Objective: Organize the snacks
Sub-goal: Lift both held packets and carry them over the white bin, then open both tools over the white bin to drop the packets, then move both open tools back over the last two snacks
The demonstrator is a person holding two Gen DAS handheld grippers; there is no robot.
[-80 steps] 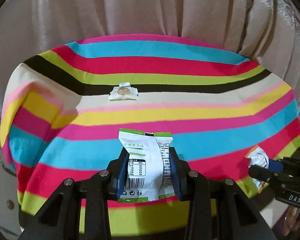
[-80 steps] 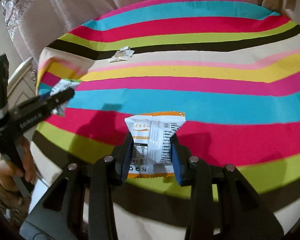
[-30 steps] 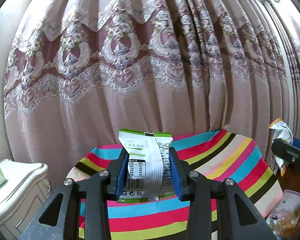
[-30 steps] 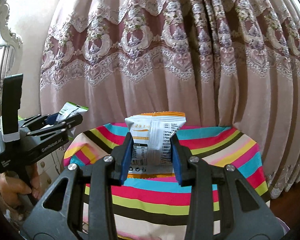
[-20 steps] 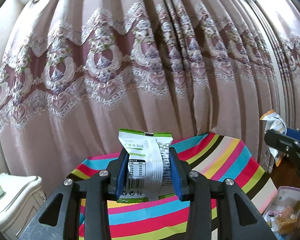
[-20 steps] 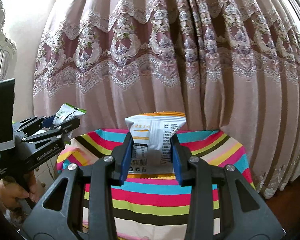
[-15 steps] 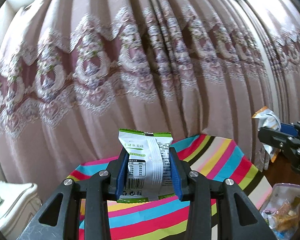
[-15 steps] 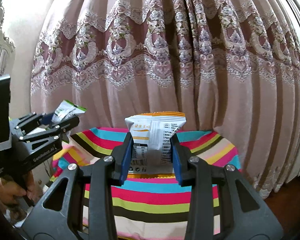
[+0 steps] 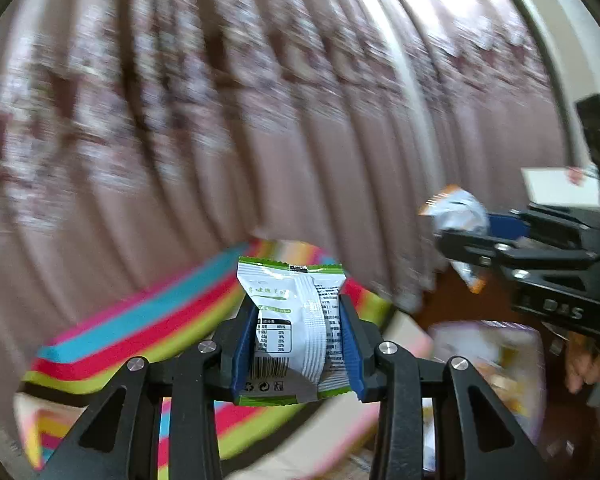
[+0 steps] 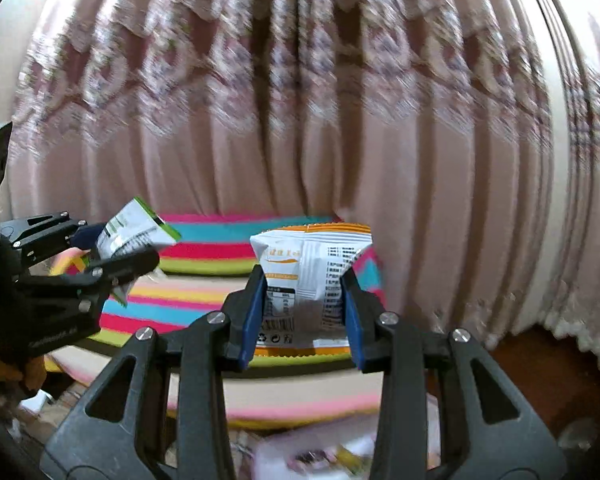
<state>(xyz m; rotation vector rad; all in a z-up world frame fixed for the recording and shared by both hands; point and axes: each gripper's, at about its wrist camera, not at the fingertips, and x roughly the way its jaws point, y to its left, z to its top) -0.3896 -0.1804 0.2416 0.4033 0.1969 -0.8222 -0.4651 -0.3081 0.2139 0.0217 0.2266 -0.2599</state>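
My left gripper [image 9: 296,344] is shut on a white snack packet with green edges [image 9: 292,320], held up in the air. It also shows in the right wrist view [image 10: 132,236] at the left. My right gripper [image 10: 306,316] is shut on a white snack packet with orange edges [image 10: 308,280], also held in the air. That packet shows in the left wrist view [image 9: 456,216] at the right, in the other gripper. Both views are blurred by motion.
The striped tablecloth [image 9: 140,332] lies below and behind the grippers; it also shows in the right wrist view [image 10: 204,300]. A pink curtain [image 10: 300,100] fills the background. A clear bag of snacks [image 9: 496,360] lies on the floor at the lower right.
Both grippers have swung to the right, away from the table, each still holding its packet. The bag of snacks on the floor has come further into the left wrist view.
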